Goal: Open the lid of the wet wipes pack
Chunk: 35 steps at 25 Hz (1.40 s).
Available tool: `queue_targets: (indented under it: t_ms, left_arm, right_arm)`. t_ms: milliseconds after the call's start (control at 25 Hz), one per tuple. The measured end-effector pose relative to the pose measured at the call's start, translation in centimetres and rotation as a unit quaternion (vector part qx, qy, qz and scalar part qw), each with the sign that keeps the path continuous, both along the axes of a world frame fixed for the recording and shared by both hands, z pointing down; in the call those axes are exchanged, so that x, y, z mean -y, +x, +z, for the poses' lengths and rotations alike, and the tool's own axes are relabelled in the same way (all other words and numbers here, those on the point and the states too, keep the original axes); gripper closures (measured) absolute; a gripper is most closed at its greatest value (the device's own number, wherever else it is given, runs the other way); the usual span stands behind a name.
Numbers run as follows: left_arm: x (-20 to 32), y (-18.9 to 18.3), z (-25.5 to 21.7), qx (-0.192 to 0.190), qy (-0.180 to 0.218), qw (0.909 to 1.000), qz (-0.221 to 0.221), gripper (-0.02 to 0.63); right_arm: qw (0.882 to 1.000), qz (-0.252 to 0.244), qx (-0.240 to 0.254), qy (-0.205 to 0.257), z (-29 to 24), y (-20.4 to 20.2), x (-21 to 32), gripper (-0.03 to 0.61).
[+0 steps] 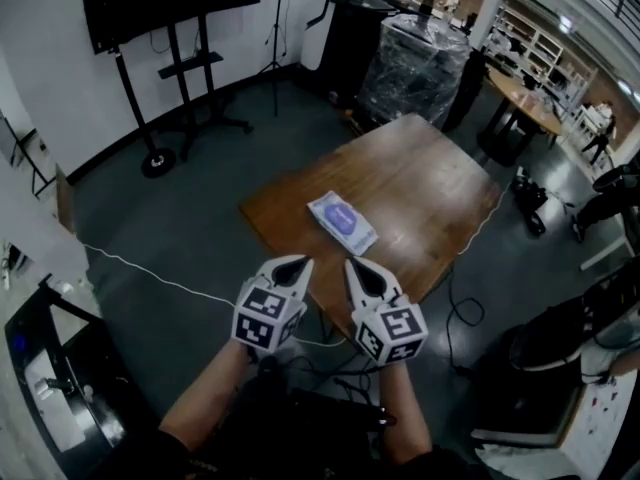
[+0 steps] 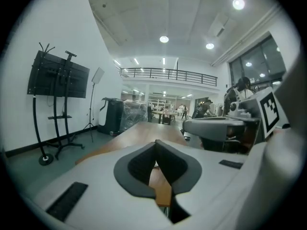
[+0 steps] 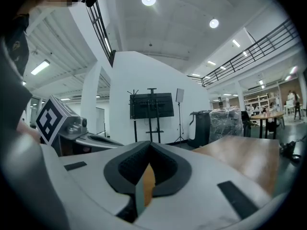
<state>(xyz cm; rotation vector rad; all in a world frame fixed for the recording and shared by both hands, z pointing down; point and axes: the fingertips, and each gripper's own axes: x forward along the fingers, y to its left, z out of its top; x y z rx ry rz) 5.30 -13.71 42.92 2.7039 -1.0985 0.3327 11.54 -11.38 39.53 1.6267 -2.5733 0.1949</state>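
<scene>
The wet wipes pack [image 1: 342,220], pale blue-white with a purple label, lies flat near the front of the wooden table [image 1: 430,183]; its lid looks closed. My left gripper [image 1: 297,262] and right gripper [image 1: 356,265] are held side by side in front of the table's near corner, short of the pack, and point toward it. Both are shut with nothing between the fingers. In the left gripper view the pads of my left gripper [image 2: 156,143] meet over the tabletop [image 2: 153,131]. The right gripper view shows my right gripper [image 3: 149,145] likewise. The pack shows in neither gripper view.
A black TV on a wheeled stand [image 1: 170,8] is at the back left, and a plastic-wrapped pallet [image 1: 415,63] stands behind the table. A white cable [image 1: 150,273] runs across the grey floor. Another table [image 1: 525,93] and equipment stand at the right.
</scene>
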Motion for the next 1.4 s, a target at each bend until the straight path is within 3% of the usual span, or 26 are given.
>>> queue_targets:
  t_ms: [320, 560, 1040, 1240, 1280, 1400]
  left_arm:
    - [6.5, 0.1, 1.8, -0.007, -0.03, 0.9971, 0.069, 0.609]
    - [9.0, 0.7, 3.6, 0.002, -0.056, 0.994, 0.094, 0.609]
    - [11.5, 3.3, 7.4, 0.034, -0.078, 0.9935, 0.076, 0.609]
    - [12.4, 4.6, 8.9, 0.049, -0.093, 0.9927, 0.06, 0.609]
    - [12.6, 4.7, 9.4, 0.053, -0.098, 0.9922, 0.057, 0.609]
    - [13.7, 4.9, 11.1, 0.068, -0.114, 0.9901, 0.047, 0.609]
  right_arm:
    - [0.996, 0.084, -0.027, -0.023, 1.3, -0.2, 6.2, 0.568]
    - [0.992, 0.109, -0.049, -0.043, 2.9, 0.7, 9.0, 0.568]
    - [0.984, 0.08, -0.118, -0.107, 9.8, 3.1, 14.5, 0.566]
    - [0.982, 0.064, -0.125, -0.13, 12.3, 4.7, 16.5, 0.566]
    - [0.981, 0.058, -0.124, -0.135, 12.7, 4.8, 16.9, 0.561]
    - [0.979, 0.041, -0.134, -0.149, 14.5, 5.2, 18.3, 0.457]
